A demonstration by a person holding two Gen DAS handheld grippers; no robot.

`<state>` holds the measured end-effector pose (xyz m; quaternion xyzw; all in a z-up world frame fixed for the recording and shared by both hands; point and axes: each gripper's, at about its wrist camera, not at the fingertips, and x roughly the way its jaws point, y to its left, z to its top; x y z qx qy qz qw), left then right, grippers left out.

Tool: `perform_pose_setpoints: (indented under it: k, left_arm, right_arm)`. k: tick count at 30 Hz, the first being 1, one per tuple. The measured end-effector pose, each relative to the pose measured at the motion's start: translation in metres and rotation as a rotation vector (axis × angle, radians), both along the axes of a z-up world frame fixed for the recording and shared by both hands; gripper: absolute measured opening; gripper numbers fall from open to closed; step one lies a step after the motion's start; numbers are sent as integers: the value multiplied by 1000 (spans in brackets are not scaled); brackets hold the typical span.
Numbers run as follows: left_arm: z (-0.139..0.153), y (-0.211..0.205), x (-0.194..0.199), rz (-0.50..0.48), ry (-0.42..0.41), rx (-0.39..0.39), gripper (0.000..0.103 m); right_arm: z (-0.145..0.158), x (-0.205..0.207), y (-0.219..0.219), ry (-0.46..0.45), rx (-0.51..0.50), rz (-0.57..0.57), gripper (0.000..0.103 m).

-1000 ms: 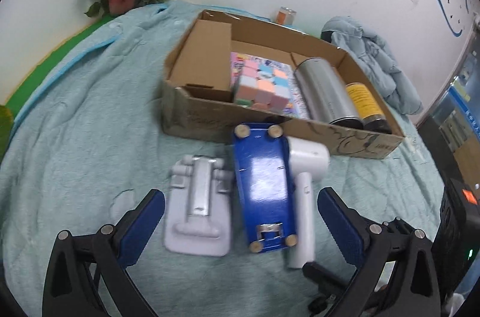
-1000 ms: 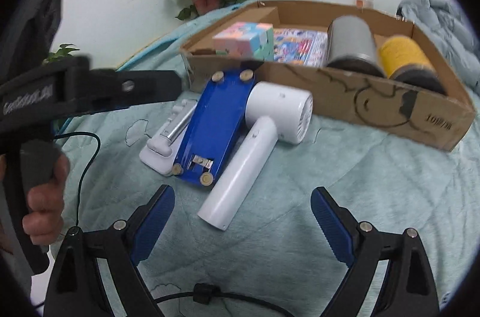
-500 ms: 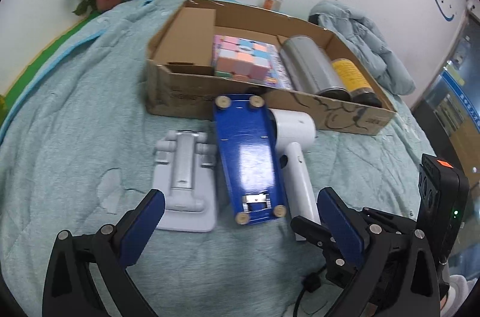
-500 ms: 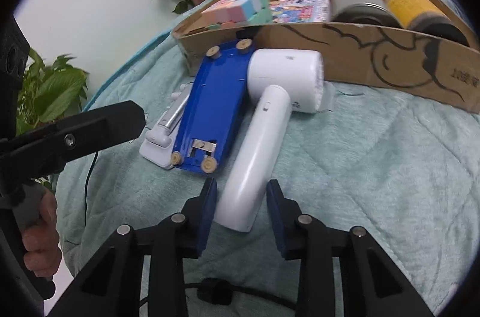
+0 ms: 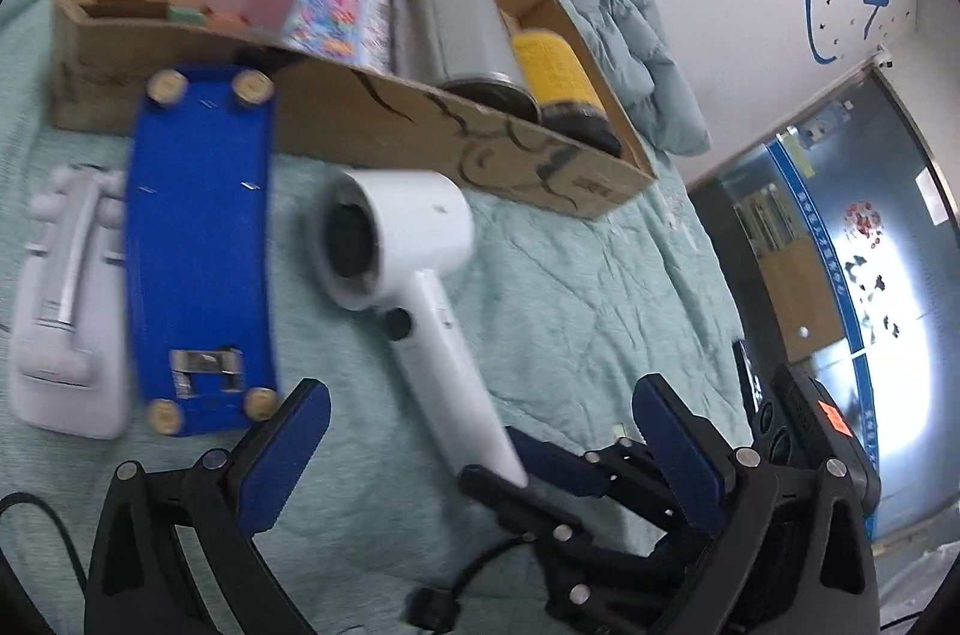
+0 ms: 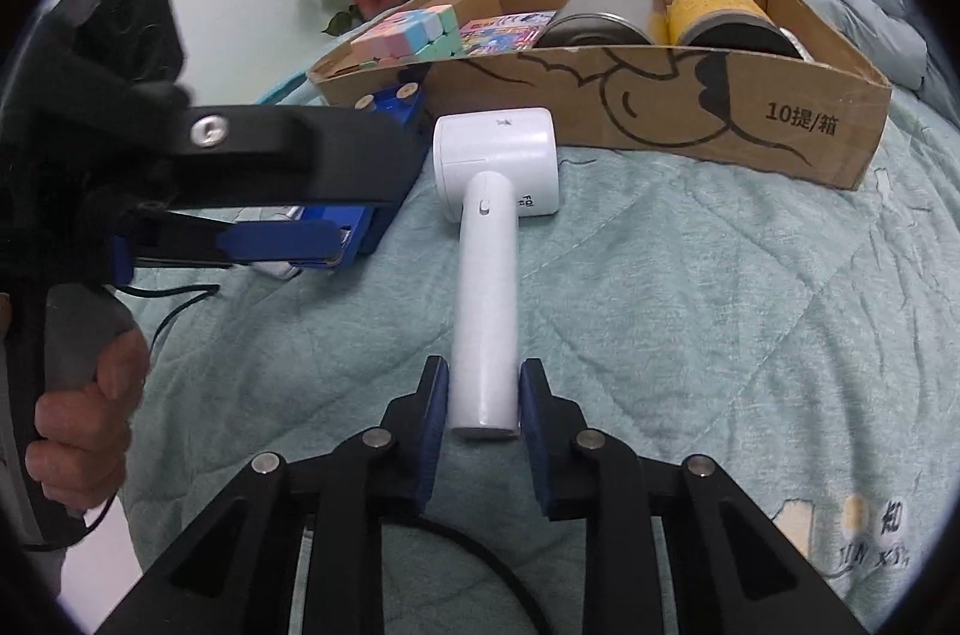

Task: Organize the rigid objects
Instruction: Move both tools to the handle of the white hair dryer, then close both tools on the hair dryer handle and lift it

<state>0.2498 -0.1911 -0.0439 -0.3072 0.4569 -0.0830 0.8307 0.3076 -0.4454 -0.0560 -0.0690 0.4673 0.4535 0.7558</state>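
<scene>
Right gripper [image 6: 483,404] clamped on the hair dryer [image 6: 489,239] handle end; left gripper [image 5: 480,446] wide open, holding nothing.

Your right jaws have just been closing from wide apart onto the handle, so the grasp looks made; lift comes next. Dryer lies on the quilt [image 6: 690,311], head pointing away from your right tool toward the cardboard box [image 6: 720,107] just ahead. Your left jaws eased in slightly, nothing between them; blue board [image 5: 198,239] sits ahead-left of them.
</scene>
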Motion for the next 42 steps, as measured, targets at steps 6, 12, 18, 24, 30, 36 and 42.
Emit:
perform_pose_setpoints:
  k: [6,12,18,24,30,36,42]
  left_arm:
    - [-28,-15,17,-48,142,32,73]
    - [-31,-19,19,-46,146,59,66]
    - [-35,-28,21,-53,146,79,41]
    - [-23,-22,12,-5,104,82,40]
    - [7,-15,12,0,30,99,39]
    - [42,-21,21,-74,-79,59,25]
    - [39,-10,20,-98,-54,7,26]
  right_arm:
    - [-10,-1,5,112,33,-10,28]
    - [-10,0,8,95,43,-21,27]
    - [-6,-4,19,58,22,19,27]
    - [14,-22,23,-47,37,69,28]
    - [30,-29,28,-84,91,70,28]
    - [48,-16,28,-145,120,54,10]
    - [29,1,12,-40,85,19,10]
